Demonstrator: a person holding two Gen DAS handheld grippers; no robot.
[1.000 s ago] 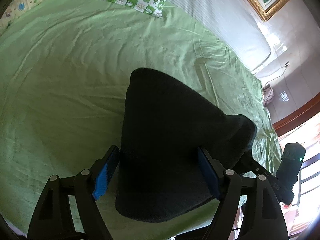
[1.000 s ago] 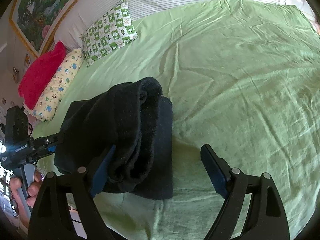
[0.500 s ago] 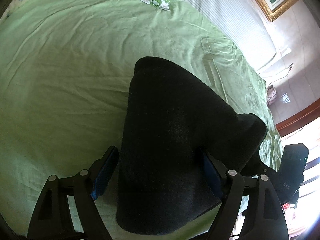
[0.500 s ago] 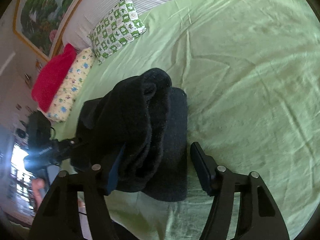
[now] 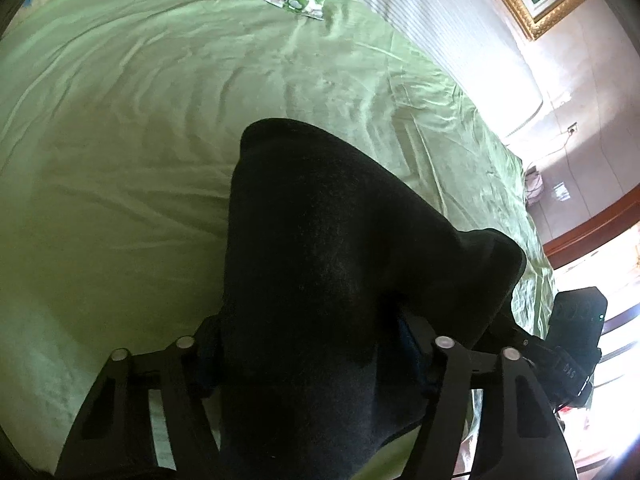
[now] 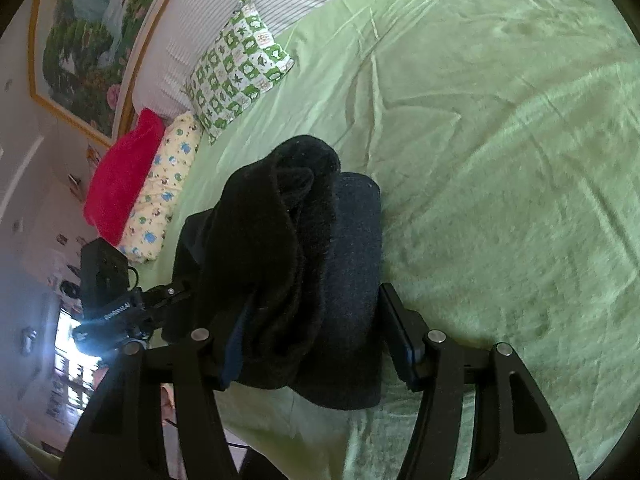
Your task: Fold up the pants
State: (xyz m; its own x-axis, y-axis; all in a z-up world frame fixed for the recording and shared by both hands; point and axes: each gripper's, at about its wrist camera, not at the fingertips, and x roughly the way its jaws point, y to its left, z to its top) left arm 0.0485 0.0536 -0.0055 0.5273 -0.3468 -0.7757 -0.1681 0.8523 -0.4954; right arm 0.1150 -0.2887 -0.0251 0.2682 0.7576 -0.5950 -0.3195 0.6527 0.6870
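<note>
Bed: the wide bed under its wrinkled light-green sheet (image 6: 500, 160) carried everything, and its far end held the green-and-white checked pillow (image 6: 240, 76), the yellow printed pillow (image 6: 160, 208) and the red plush cushion (image 6: 120, 184), all well apart from my work.

Pants: the thick black fleece pants (image 5: 320, 280) lay as a folded bundle near the bed edge closest to me, the flat lower layers on the sheet and a rolled upper fold bulging toward the left in the right wrist view.

Right gripper: my right gripper (image 6: 316, 340) had narrowed over the last second from a wide gap to jaws pressed against both sides of the bundle, so I judged it clamped on the pants.

Left gripper: my left gripper (image 5: 312, 354) had likewise drawn in; a second ago its blue pads showed on either side of the cloth, and now they sat buried in the fleece, so I read it as closed on the pants from the opposite side.

Meaning: both ends were now in grip, and I judged the folding nearly done, with the next move likely a squaring-up or a lift of the stack.

Risk: the loose upper roll could slump open if I raised it unevenly.
</note>
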